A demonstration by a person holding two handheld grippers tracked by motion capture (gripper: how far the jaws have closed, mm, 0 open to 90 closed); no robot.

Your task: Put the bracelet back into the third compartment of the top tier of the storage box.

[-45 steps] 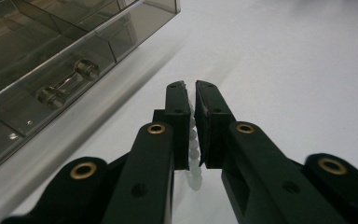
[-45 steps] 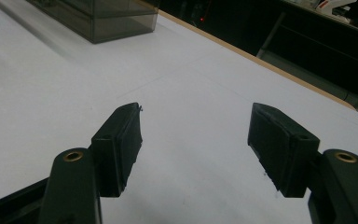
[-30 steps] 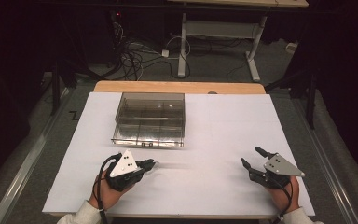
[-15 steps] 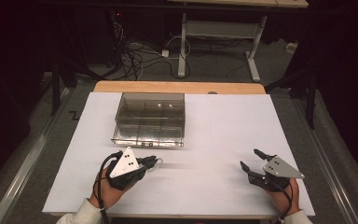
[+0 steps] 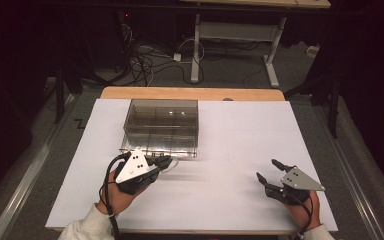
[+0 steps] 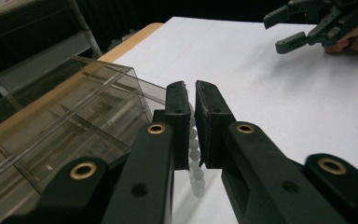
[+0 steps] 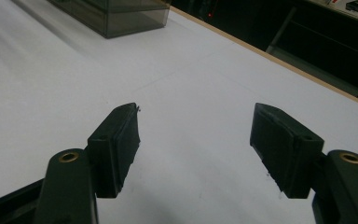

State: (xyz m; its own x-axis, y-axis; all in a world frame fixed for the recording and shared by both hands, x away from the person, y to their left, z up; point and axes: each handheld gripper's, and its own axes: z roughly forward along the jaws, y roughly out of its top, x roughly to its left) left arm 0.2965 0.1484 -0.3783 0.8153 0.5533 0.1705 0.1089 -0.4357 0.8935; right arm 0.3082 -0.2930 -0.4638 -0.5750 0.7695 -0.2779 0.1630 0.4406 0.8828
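My left gripper hovers just in front of a clear compartmented box, near its front right corner. Its jaws are shut on a string of pale beads, which hangs down between the pads toward the white sheet. In the left gripper view the box lies to the left of the left gripper. My right gripper sits low over the sheet at the front right, and the right gripper also appears farther off. The right gripper has just been opening its jaws and nothing is between them.
A white sheet covers the wooden table, bare between the two hands and to the right of the box. Behind the table are floor cables and a desk frame. The box corner shows far off.
My left gripper has risen slightly with the bead string still in its jaws. My right gripper's jaws have spread wider while the hand stayed in place.
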